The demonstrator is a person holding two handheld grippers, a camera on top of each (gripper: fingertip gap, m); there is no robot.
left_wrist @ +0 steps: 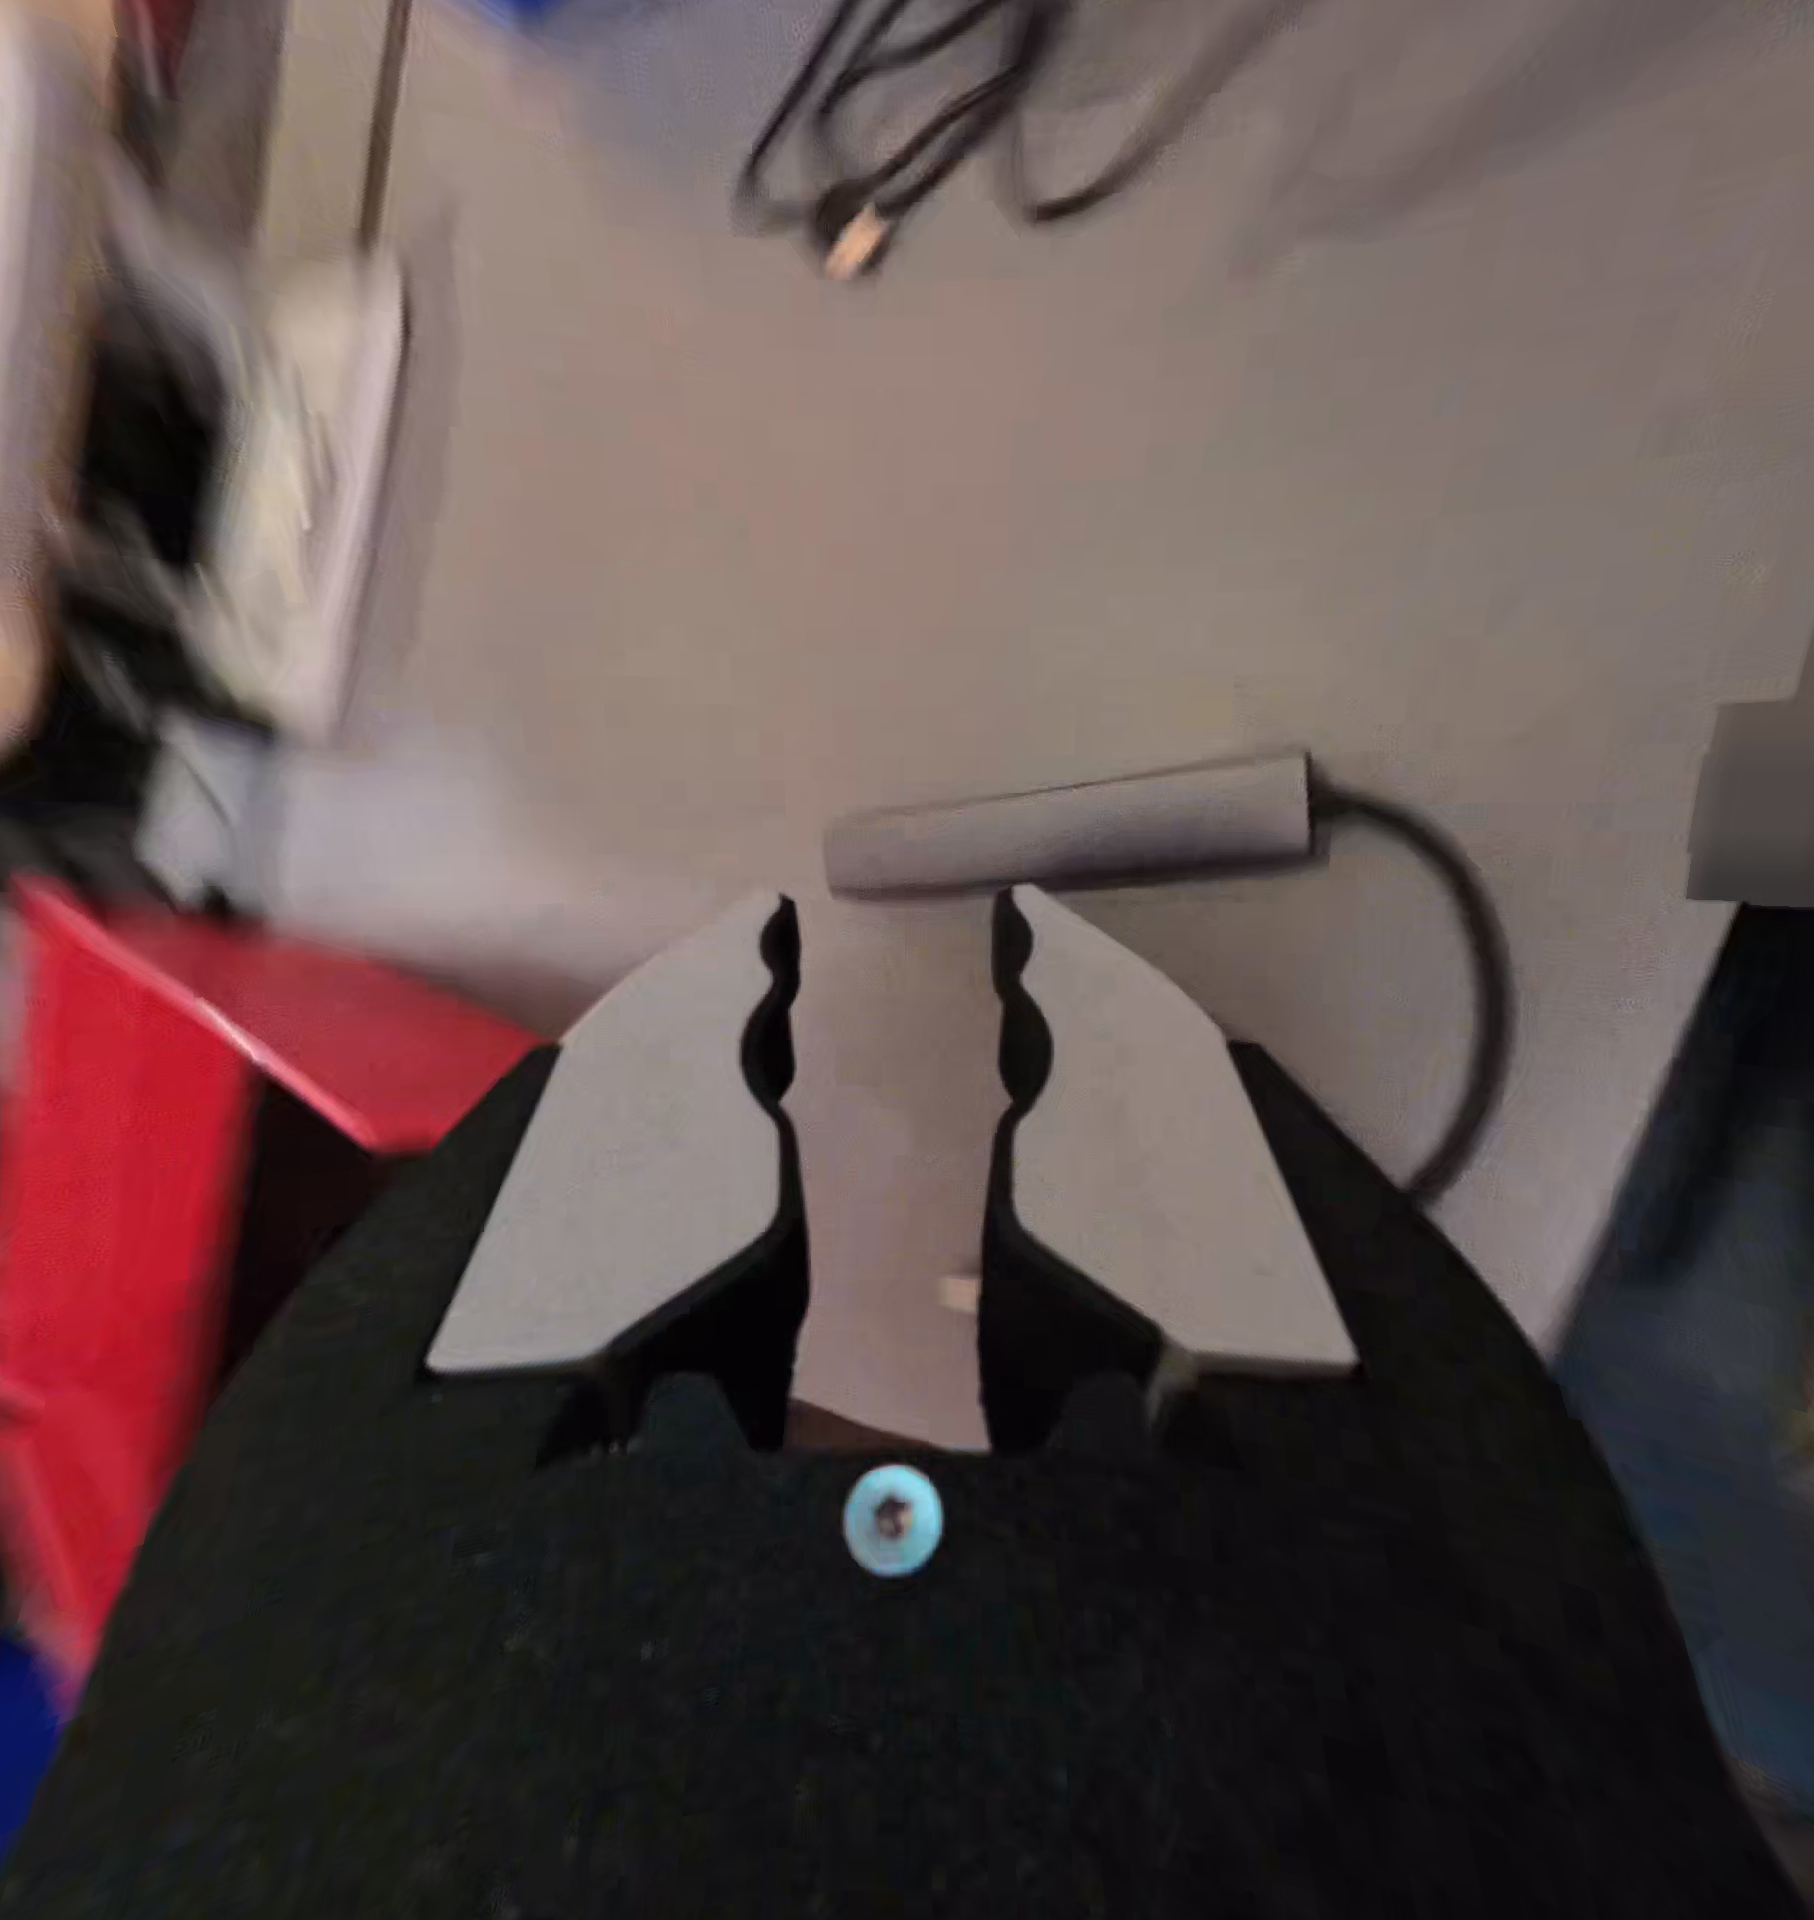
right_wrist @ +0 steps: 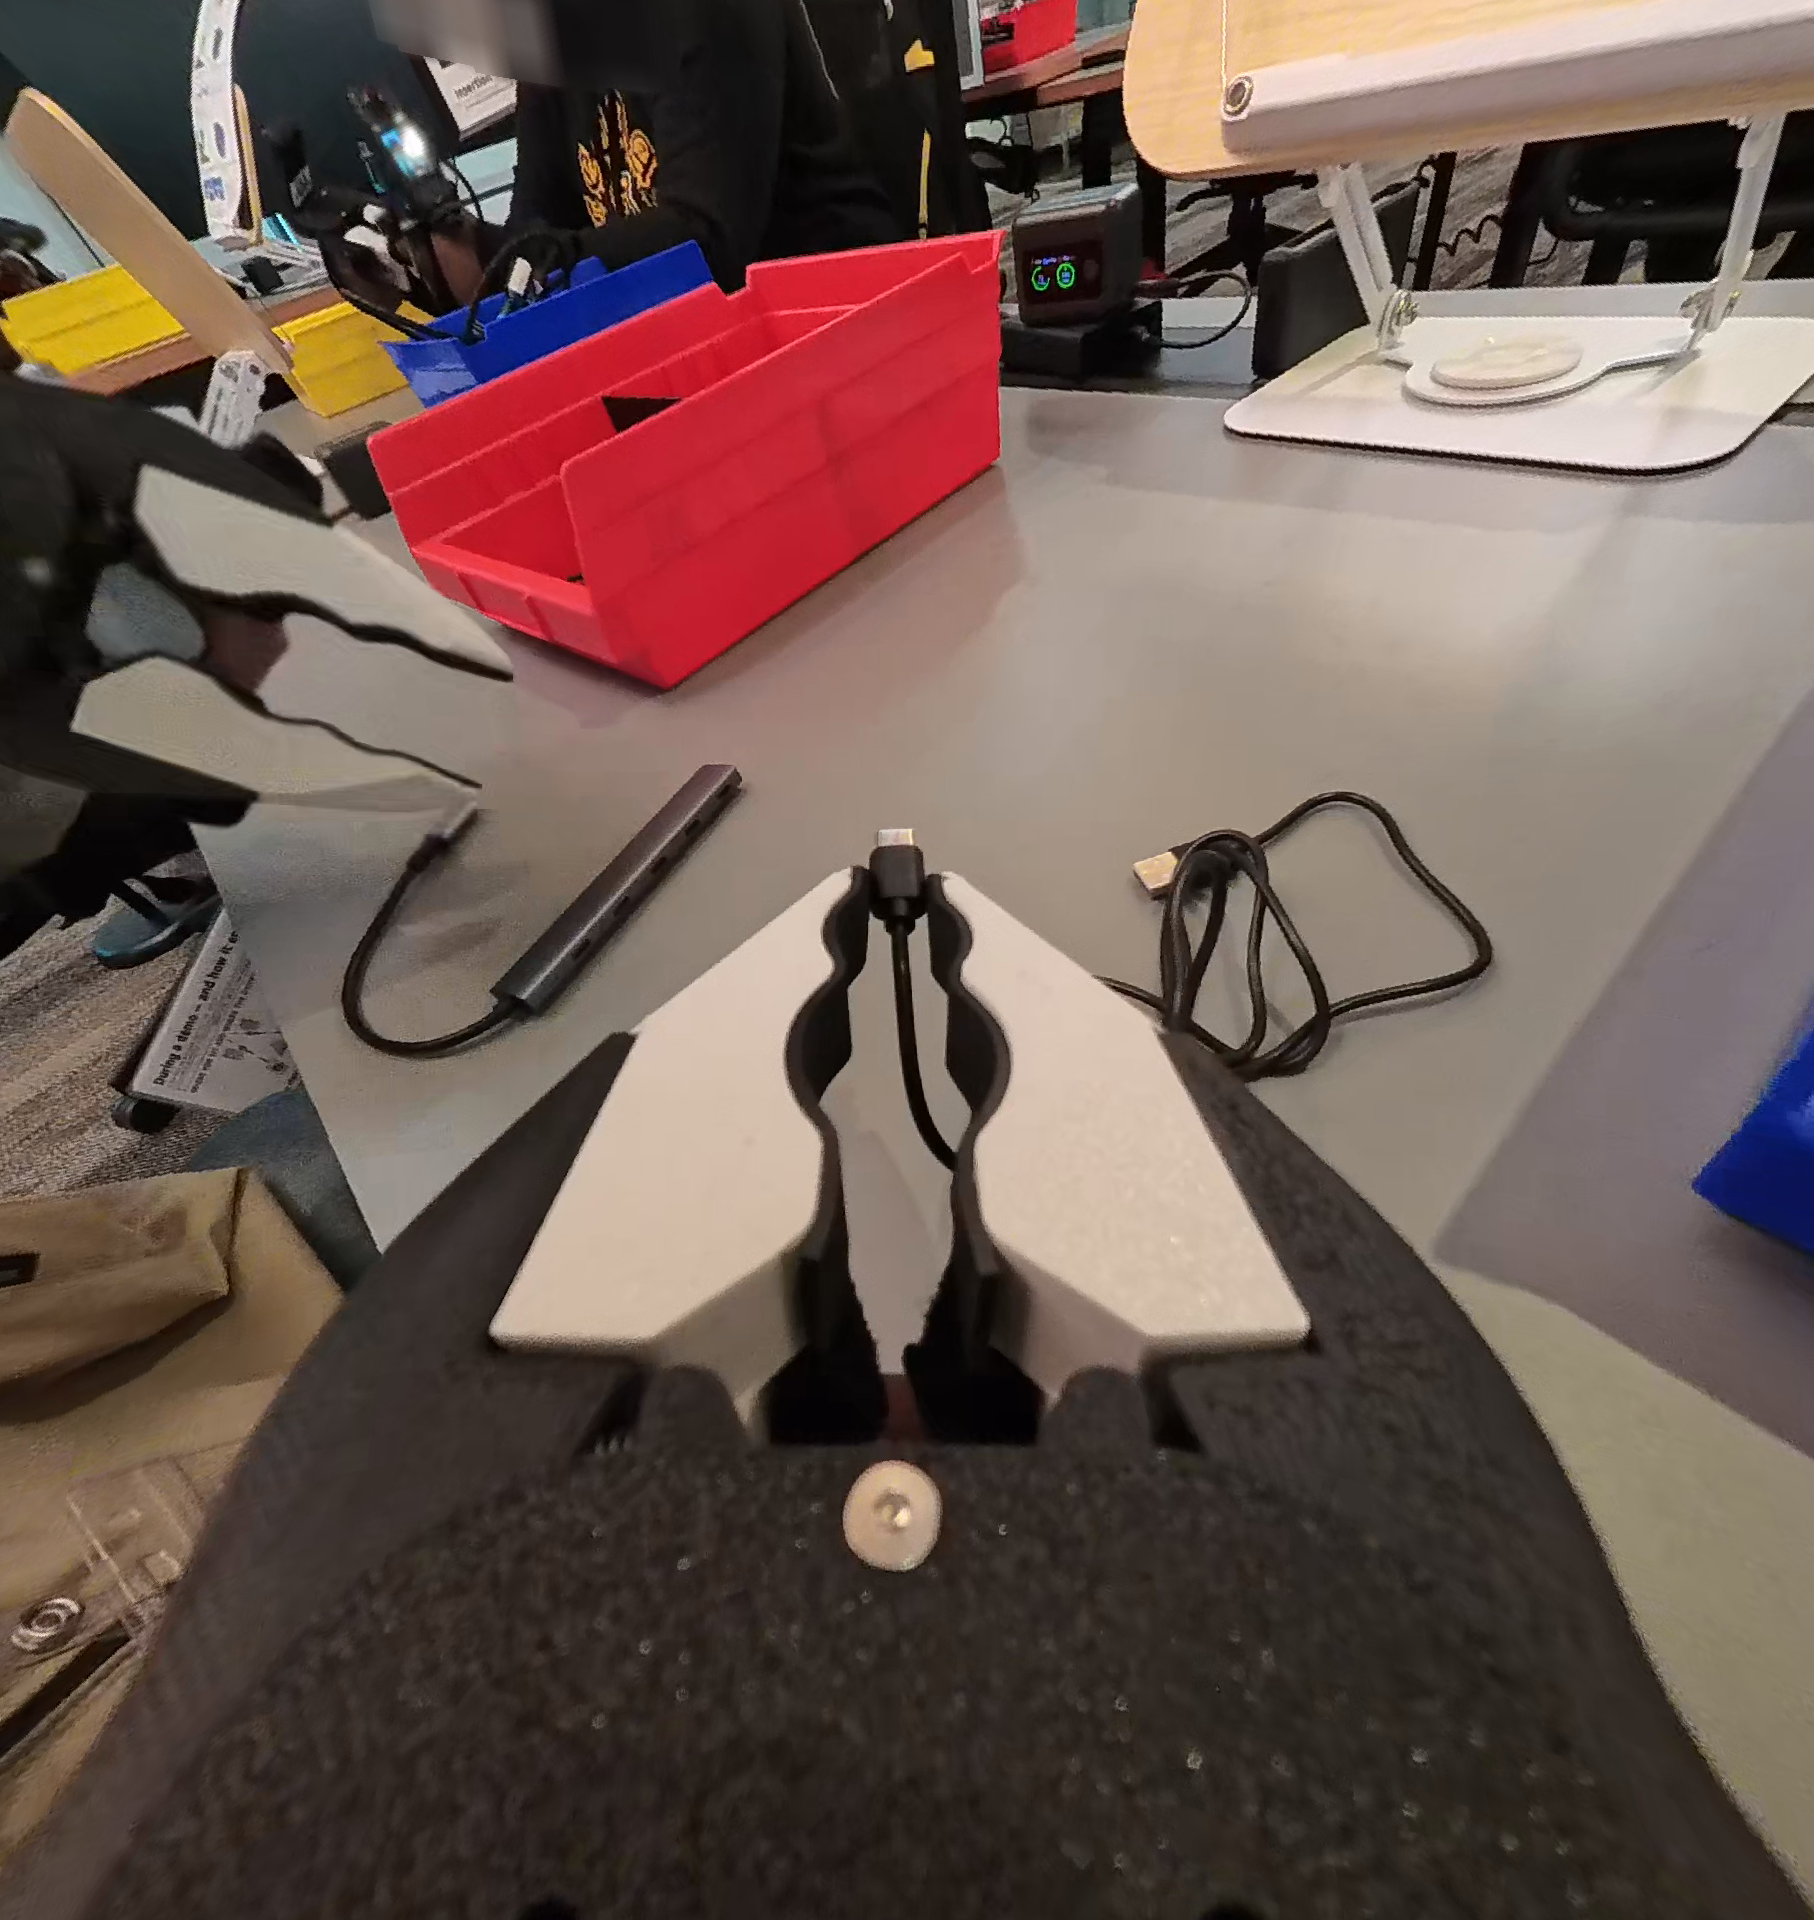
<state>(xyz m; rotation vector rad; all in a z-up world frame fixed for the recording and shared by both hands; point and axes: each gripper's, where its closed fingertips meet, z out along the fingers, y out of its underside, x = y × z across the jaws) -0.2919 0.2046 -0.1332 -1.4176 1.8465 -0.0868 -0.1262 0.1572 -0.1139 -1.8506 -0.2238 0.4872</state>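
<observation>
My right gripper [right_wrist: 895,883] has its jaws pinched nearly together on the black plug of a cable [right_wrist: 898,871], whose metal tip pokes out just past the fingertips while its cord runs back down the channel between them. The rest of that black cable [right_wrist: 1287,945] lies coiled on the grey table [right_wrist: 1194,623] just right of the jaws, its flat metal connector pointing left. Left of the jaws sits a slim dark hub [right_wrist: 622,883] with its own short cord looping off its near end. My left gripper [left_wrist: 898,904] holds nothing; its jaws stand parted with bare table showing between them, and the same hub [left_wrist: 1069,826] lies crosswise just beyond its fingertips, apart from them. Seen from the right wrist, that left gripper [right_wrist: 487,727] hovers above the hub's far-left side. Farther ahead and left of my right jaws sits a red bin [right_wrist: 778,499], with a blue bin [right_wrist: 570,312] behind it.
</observation>
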